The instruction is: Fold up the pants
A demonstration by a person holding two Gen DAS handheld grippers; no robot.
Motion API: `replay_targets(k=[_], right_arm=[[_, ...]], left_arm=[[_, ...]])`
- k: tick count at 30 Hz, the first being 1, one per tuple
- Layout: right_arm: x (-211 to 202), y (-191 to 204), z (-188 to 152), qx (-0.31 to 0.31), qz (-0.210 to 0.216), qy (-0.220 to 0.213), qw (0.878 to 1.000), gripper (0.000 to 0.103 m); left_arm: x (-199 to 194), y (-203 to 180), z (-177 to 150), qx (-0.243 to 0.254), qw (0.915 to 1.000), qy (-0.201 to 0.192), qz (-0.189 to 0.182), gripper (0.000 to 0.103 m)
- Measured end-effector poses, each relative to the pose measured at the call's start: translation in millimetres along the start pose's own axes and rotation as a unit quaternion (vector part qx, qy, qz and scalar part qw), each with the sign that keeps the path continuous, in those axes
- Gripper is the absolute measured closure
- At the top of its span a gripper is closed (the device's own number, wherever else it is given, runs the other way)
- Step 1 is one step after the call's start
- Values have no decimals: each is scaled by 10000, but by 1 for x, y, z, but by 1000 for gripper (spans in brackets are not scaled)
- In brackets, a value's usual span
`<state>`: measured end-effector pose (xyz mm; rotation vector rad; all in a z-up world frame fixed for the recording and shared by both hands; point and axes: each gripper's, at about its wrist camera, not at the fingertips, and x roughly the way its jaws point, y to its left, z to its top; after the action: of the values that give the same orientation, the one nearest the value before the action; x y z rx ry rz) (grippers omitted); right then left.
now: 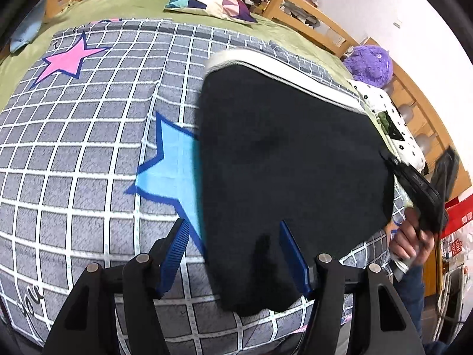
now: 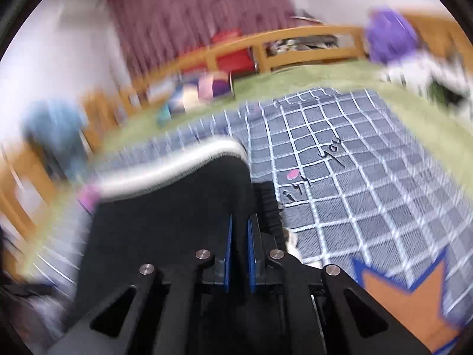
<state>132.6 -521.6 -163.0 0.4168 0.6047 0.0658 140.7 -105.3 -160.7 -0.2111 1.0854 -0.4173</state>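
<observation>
The pants [image 1: 289,159], black with a pale waistband [image 1: 283,65] at the far edge, lie folded on the bed [image 1: 88,136], over the checked quilt and right of the blue star [image 1: 174,165]. The left gripper [image 1: 233,254] hovers at their near edge, jaws apart, the near corner of the cloth lying between them but not pinched. The right gripper [image 2: 239,242] has its jaws close together, clamped on the pants' right edge. The cloth's long axis runs near to far, away from the left jaws, so the left gripper looks better placed to take the near hem.

Grid quilt [image 1: 88,148] w/ stars, pillow [image 1: 210,3], purple plush [image 1: 369,62].
</observation>
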Motion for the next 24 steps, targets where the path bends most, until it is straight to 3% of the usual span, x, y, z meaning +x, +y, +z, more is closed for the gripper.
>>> replay_targets(k=[2,5,6,7,9,12,14,16,18,20,22,23,24], right_arm=[[-7,-18,-5,330,42,56,9994,94],[14,-29,-21,289,-359,570,9973,89],[14,-30,-22,265,-372,594,9972,82],[10,-31,-17,264,-363,626,9970,69],[4,-32,-7,223,-185,739,9968,64],[11,-29,-1,102,390,1093,9932,44],[39,-27,-8,-165,204,1733,9845,42],[50,-31,-11,-50,430,1692,9846,39],[57,-37,-13,134,635,1751,9824,38],[63,-43,-14,317,784,1748,9810,37],[68,-47,-17,493,923,1695,9800,37],[68,-48,-18,508,948,1677,9799,37],[68,-48,-18,547,966,1660,9799,37]], left_arm=[[2,-1,5,29,9999,-48,-93,42],[10,-5,16,91,9997,-88,-192,42],[14,-7,22,114,9997,-99,-174,42],[16,-8,26,123,9997,-114,-159,42],[24,-9,35,131,9996,-155,-182,42],[47,-10,48,141,9996,-46,-226,39],[65,-6,54,69,9999,44,-126,38],[90,5,56,-165,9990,276,-303,32],[100,16,57,-452,9966,170,-668,27],[104,14,60,-357,9965,104,-753,27],[108,8,63,-193,9964,156,-816,28],[108,8,64,-177,9960,171,-855,33],[109,8,65,-218,9956,182,-894,46]])
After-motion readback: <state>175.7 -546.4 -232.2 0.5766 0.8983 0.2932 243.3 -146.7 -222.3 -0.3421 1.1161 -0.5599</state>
